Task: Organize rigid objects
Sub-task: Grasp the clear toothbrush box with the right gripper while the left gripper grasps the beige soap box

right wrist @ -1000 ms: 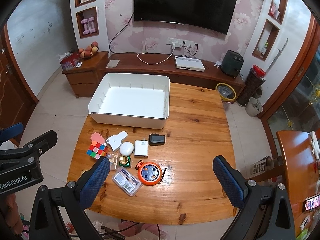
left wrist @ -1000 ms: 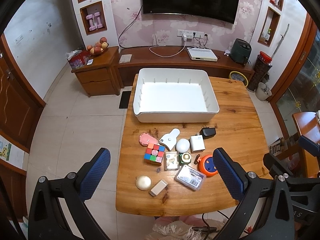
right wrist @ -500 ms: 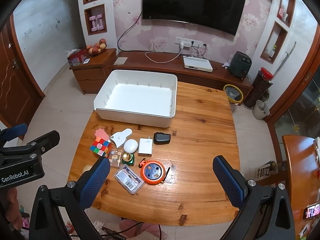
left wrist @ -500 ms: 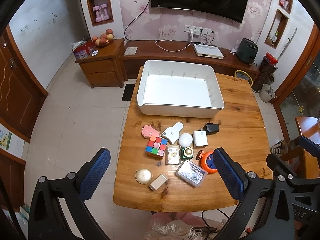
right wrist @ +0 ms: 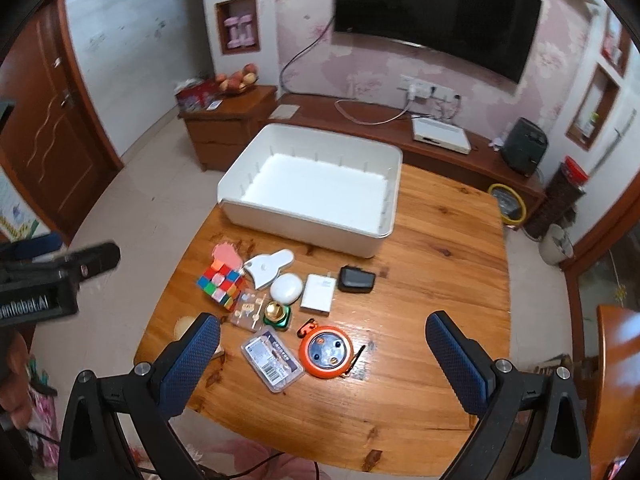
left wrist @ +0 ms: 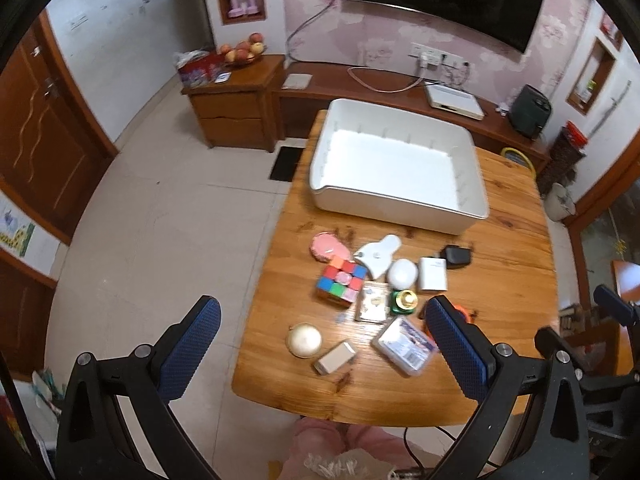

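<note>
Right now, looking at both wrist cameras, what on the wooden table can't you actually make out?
- Orange round tape reel: left wrist view, mostly hidden behind that gripper's right finger.
- Cream dome-shaped object: right wrist view, partly hidden behind the right gripper's left finger; the small beige block beside it is almost fully hidden.
- Clear plastic case: label print too small and blurred in both views.

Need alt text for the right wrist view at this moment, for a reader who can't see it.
An empty white bin sits at the far side of a wooden table, with small items clustered in front of it: a puzzle cube, an orange reel, a white charger and others. The open right gripper hovers above the near edge, holding nothing.
</note>
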Available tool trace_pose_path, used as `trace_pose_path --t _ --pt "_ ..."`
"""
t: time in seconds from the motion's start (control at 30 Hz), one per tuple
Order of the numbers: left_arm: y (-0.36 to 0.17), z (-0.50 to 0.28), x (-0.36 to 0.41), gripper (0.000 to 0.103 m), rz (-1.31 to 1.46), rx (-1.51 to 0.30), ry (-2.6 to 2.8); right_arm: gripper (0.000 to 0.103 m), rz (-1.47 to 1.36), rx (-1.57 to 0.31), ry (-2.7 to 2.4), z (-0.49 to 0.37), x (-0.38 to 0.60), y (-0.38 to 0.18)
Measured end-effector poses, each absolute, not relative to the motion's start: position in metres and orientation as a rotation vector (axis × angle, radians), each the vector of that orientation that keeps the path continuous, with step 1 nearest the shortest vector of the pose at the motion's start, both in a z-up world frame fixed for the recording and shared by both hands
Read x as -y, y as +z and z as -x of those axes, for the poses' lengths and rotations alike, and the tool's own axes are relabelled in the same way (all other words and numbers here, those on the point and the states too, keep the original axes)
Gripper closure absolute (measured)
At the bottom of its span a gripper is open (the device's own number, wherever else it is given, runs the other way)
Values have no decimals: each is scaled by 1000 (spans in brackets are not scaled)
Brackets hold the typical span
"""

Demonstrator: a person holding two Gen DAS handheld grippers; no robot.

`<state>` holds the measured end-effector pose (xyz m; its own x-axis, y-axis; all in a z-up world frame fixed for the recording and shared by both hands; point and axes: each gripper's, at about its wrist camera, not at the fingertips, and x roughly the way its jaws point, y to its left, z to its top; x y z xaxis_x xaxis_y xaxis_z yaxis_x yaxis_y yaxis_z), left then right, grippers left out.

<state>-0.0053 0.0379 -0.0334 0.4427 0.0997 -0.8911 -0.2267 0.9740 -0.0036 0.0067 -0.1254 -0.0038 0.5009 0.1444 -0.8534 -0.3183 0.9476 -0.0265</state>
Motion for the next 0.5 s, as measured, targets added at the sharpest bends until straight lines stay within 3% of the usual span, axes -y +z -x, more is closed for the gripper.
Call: trace_pose_path --t 0.5 --pt "-122 25 -56 1 116 -1234 284 0 365 -1036 531 6 95 -108"
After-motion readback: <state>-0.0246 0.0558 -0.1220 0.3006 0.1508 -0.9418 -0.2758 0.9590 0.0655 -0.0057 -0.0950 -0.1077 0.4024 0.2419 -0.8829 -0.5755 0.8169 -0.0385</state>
